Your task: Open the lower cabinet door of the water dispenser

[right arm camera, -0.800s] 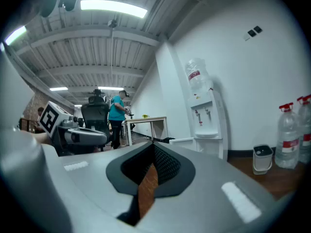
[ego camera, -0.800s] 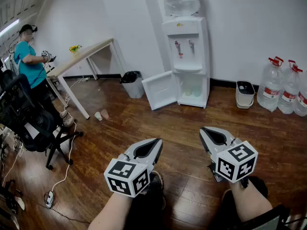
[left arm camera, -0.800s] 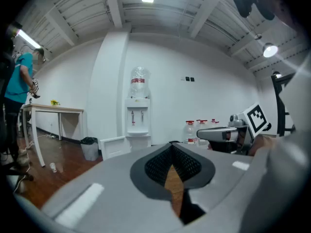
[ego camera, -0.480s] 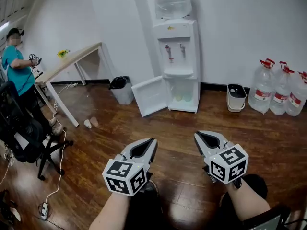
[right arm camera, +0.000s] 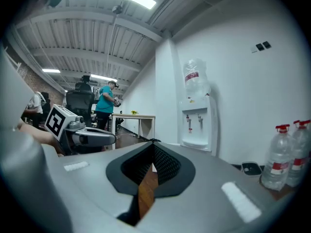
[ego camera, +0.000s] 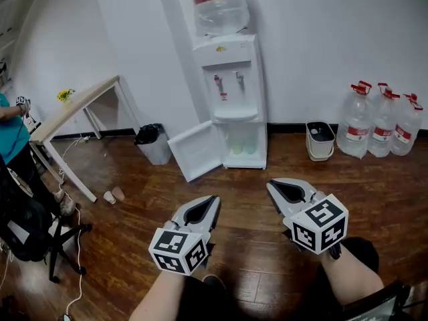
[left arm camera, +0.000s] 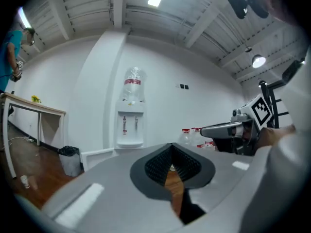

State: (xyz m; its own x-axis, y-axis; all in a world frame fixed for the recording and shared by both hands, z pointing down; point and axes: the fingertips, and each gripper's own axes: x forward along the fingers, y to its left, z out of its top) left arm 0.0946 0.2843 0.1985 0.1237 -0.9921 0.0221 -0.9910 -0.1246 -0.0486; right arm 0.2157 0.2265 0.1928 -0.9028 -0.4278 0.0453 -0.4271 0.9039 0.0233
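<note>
Lower centre: left hand-held gripper (ego camera: 215, 200) slightly apart, right hand-held gripper (ego camera: 271, 185) together; white water dispenser's (ego camera: 231, 79) white lower cabinet door (ego camera: 197, 151) open.

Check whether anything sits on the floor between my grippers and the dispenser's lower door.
Nothing visible. Bare floor runs from the left gripper and right gripper to the door, already open. The black-lined bin stands left of it, the white bin right, both aside.

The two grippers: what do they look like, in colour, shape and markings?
Both the left gripper and the right gripper have smooth grey fingers tapering to a point, with black ribbed pads inside. Each carries a white cube with black square markers.
</note>
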